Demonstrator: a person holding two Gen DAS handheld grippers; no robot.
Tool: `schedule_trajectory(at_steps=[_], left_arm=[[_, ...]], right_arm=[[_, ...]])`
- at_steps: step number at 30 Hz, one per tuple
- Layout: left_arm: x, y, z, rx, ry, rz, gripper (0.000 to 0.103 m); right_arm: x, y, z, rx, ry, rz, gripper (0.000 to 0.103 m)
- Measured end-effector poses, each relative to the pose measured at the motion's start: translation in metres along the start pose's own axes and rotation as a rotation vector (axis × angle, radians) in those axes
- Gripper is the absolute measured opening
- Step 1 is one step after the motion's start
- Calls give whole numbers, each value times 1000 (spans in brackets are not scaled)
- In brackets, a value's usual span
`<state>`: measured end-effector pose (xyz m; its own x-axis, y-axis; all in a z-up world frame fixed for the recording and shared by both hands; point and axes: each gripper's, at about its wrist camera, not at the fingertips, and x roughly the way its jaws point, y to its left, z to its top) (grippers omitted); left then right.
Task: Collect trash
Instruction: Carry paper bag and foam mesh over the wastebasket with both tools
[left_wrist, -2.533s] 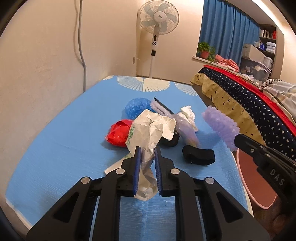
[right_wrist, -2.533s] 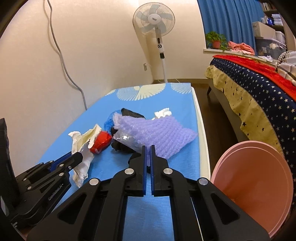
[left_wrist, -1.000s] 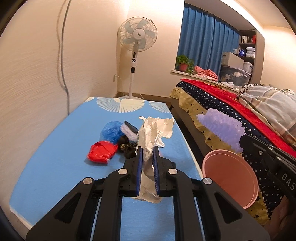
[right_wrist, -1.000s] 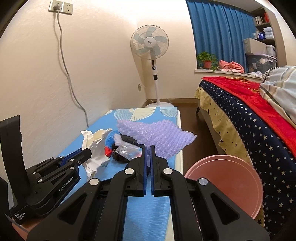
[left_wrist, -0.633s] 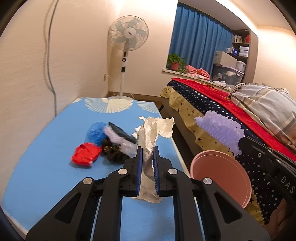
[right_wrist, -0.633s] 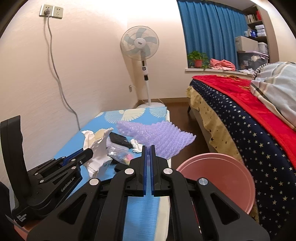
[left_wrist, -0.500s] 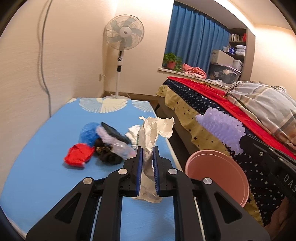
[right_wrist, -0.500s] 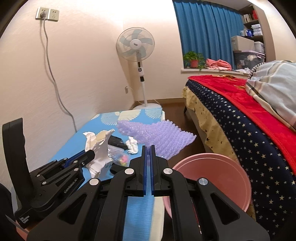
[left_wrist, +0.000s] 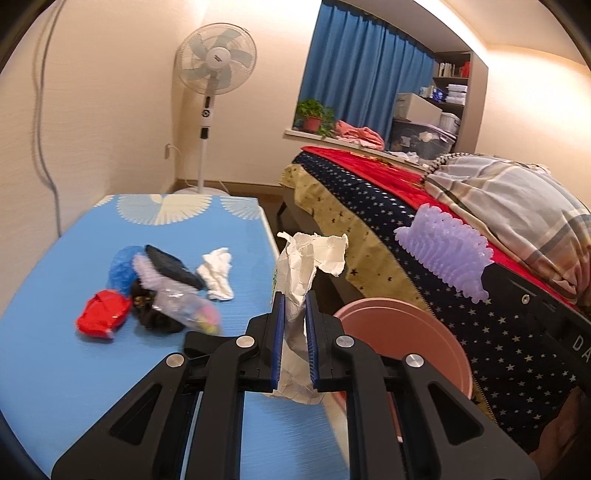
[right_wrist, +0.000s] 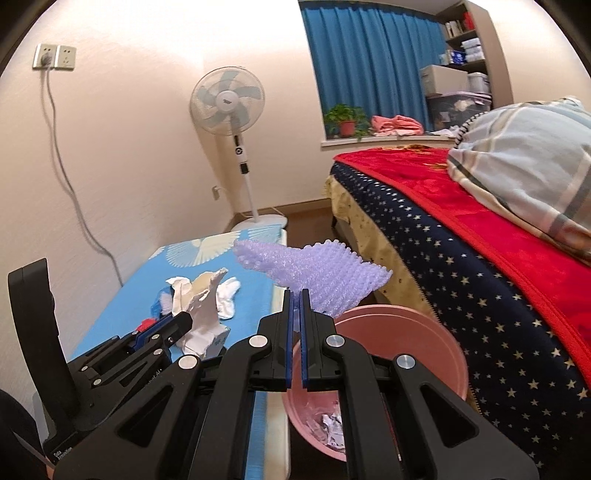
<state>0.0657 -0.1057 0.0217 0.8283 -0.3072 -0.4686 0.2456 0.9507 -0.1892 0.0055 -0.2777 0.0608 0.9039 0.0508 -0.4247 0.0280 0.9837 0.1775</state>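
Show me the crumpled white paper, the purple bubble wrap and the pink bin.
crumpled white paper (left_wrist: 300, 266), left wrist view, creased upper part above the pads
purple bubble wrap (right_wrist: 325, 277), right wrist view, middle of the sheet
pink bin (right_wrist: 448, 354), right wrist view, right rim

Crumpled paper (left_wrist: 295, 280): white, a small green print on one fold.
Bubble wrap (right_wrist: 317, 277): pale lilac.
Bin (right_wrist: 413, 332): pink.
Mat (left_wrist: 55, 354): sky blue, white fan motifs at its far edge.
Trash pile, left of frame: red bag (left_wrist: 101, 317), blue bag (left_wrist: 120, 267), white tissue (left_wrist: 218, 273).
Bedspread (right_wrist: 480, 295): navy with pale stars, red band above.
Curtain (left_wrist: 365, 77): deep blue.
Gripper pads (left_wrist: 277, 343): blue on black arms.
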Motion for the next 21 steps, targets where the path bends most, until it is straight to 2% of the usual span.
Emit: schedule_trajectory(at_steps=[12, 21], left_arm=[[19, -32, -7, 19, 24, -120, 11], [36, -50, -14, 5, 58, -179, 11]], right_arm=[[-5, -26, -3, 54, -13, -101, 3], [2, -40, -3, 90, 5, -131, 3]])
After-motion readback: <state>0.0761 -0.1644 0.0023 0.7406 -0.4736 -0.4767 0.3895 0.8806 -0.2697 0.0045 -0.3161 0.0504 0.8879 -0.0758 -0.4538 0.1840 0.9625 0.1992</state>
